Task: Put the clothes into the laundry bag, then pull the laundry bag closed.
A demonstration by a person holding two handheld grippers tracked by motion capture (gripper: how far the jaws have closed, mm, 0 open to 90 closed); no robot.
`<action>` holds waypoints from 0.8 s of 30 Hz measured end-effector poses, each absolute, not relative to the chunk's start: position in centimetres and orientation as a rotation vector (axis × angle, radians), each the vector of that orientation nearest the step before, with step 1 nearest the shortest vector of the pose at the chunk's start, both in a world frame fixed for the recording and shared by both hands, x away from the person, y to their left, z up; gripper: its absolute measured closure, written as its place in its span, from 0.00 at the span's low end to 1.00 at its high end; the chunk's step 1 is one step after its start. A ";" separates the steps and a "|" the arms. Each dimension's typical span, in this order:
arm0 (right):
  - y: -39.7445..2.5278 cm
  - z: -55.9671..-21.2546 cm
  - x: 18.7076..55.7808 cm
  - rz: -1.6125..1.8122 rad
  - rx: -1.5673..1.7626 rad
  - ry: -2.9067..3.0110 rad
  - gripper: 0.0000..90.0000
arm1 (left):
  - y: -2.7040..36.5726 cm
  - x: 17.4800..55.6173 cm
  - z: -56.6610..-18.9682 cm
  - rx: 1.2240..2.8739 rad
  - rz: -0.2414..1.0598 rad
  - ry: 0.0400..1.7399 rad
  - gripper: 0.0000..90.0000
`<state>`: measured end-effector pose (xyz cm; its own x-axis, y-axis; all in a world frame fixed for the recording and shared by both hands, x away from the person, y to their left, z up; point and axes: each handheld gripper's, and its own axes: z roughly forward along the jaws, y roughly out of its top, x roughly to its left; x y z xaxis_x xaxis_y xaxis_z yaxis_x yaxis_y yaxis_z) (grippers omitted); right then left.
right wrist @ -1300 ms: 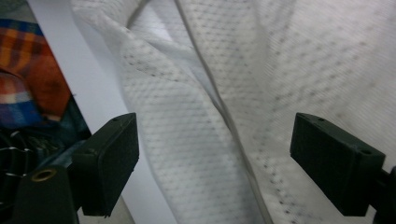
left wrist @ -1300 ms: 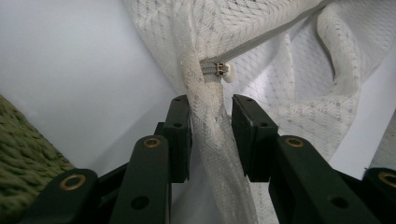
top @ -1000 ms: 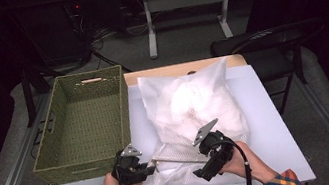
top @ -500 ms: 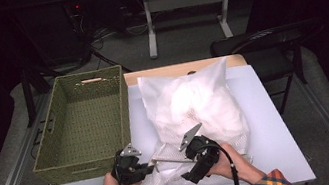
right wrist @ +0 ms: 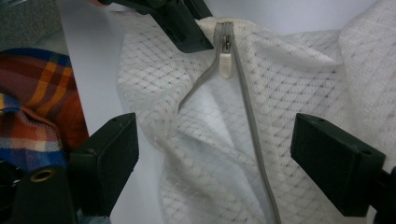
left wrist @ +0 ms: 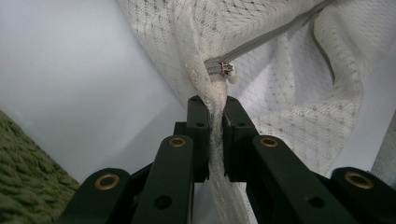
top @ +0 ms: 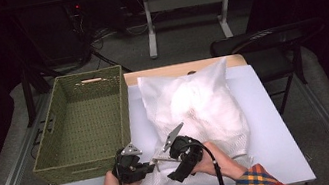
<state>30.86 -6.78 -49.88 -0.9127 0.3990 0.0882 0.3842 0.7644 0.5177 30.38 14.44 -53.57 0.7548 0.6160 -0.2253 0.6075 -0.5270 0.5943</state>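
A white mesh laundry bag (top: pixel 196 112), stuffed full, lies on the white table (top: pixel 268 120). My left gripper (top: pixel 145 166) is at the bag's near corner. In the left gripper view it (left wrist: pixel 215 107) is shut on the mesh just below the zipper's end, where the small zipper pull (left wrist: pixel 228 70) sits. My right gripper (top: pixel 175 168) hovers close to the right of it. Its jaws (right wrist: pixel 215 149) stand wide open over the grey zipper (right wrist: pixel 252 121), and the cream pull (right wrist: pixel 226 65) hangs ahead of them beside the left gripper's fingers (right wrist: pixel 184 25).
A green woven basket (top: pixel 59 140) stands with nothing inside it on the table's left half, touching the bag's side. A black chair (top: pixel 270 42) is behind the table at the right. Plaid sleeves (top: pixel 263 182) come in at the near edge.
My right gripper has moved left along the bag's near edge, closer to the left gripper. The left gripper has kept its hold in place.
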 end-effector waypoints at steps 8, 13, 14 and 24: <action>-5.7 -50.3 31.0 0.862 0.643 2.925 0.35 | 14.5 30.1 -53.2 2.285 0.033 0.905 0.93; -4.9 -50.4 31.7 0.883 0.636 2.943 0.55 | 14.4 30.2 -53.3 2.287 0.039 0.902 0.93; -4.9 -50.4 31.9 0.896 0.636 2.945 0.58 | 14.4 30.2 -53.3 2.283 0.036 0.908 0.93; -4.1 -51.2 32.6 0.909 0.619 2.983 0.72 | 14.6 30.1 -53.3 2.286 0.033 0.903 0.93</action>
